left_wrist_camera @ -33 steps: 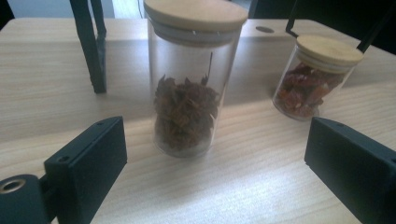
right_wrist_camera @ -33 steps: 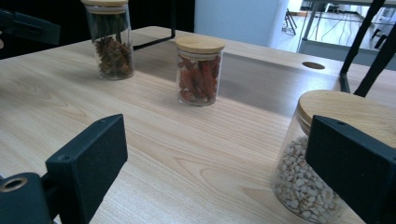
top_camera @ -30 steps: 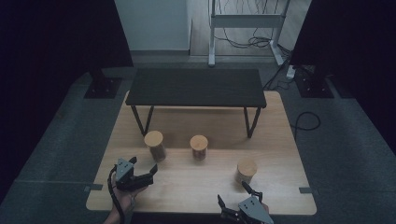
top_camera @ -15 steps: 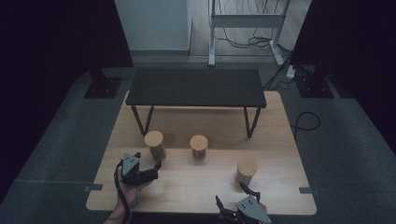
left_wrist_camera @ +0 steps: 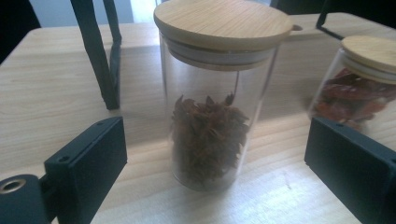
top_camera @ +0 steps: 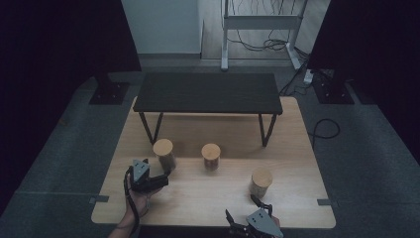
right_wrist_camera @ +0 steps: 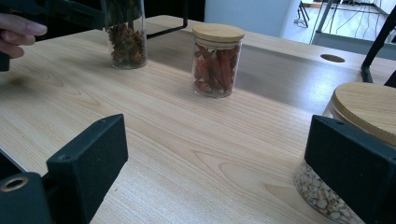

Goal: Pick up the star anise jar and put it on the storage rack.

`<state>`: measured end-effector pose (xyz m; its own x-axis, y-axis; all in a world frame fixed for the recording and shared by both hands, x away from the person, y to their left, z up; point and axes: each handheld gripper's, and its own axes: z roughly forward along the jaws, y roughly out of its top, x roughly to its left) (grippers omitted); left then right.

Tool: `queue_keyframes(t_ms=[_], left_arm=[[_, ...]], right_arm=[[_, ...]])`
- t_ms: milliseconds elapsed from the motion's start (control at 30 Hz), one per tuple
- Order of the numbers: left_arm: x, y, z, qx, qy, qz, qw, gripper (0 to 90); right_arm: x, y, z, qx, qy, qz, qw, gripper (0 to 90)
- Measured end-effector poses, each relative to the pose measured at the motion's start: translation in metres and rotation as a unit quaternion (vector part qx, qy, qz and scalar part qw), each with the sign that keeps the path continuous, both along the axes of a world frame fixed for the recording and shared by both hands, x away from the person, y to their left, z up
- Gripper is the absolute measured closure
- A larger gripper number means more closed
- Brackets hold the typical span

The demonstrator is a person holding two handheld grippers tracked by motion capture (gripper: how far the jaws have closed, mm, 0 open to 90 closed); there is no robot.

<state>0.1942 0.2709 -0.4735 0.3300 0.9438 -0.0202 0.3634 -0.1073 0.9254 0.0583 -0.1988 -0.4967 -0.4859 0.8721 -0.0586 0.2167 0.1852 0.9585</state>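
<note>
Three glass jars with wooden lids are set out on the light wooden table (top_camera: 198, 198), in front of a small black bench (top_camera: 208, 93) that stands on the far half of it. The star anise jar (left_wrist_camera: 219, 93) is the one being gone for: in the left gripper view it is framed right between the two black jaws, upright, lid on, with dark brown star-shaped spice filling roughly the lower half. The left gripper (top_camera: 157, 177) is spread wide, and clear wood can be seen between each jaw and the glass, so nothing is gripped yet. From the high view the jaws are pointed at the jar's base from the near left, just beside it; whether a tip is brushing the glass is kinda hard to call in that dim shot.

The chili jar (right_wrist_camera: 217, 60) is stood at the middle of the table, well apart from the first jar, packed with red dried peppers.

The right gripper (top_camera: 246, 212) is parked at the near edge, jaws apart and nothing held. The third jar (right_wrist_camera: 359, 140), which is filled with pale seeds or nuts, is seen just beside its right jaw, partly hidden behind it. The hand (top_camera: 140, 198) on the left gripper is seen coming in from the bottom edge.
</note>
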Motion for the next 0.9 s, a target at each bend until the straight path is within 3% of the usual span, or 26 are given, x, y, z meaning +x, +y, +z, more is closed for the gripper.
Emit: queue_keyframes(t_ms=[233, 900], left_arm=[[0.005, -0.008, -0.002, 0.012, -0.003, 0.001, 0.9999, 5.0], [0.020, -0.017, -0.003, 0.019, -0.007, 0.011, 0.9997, 5.2]], right_arm=[[0.000, 0.001, 0.000, -0.002, 0.002, 0.000, 1.0000, 5.6], [0.001, 0.004, 0.000, -0.007, 0.008, 0.000, 0.9999, 5.7]])
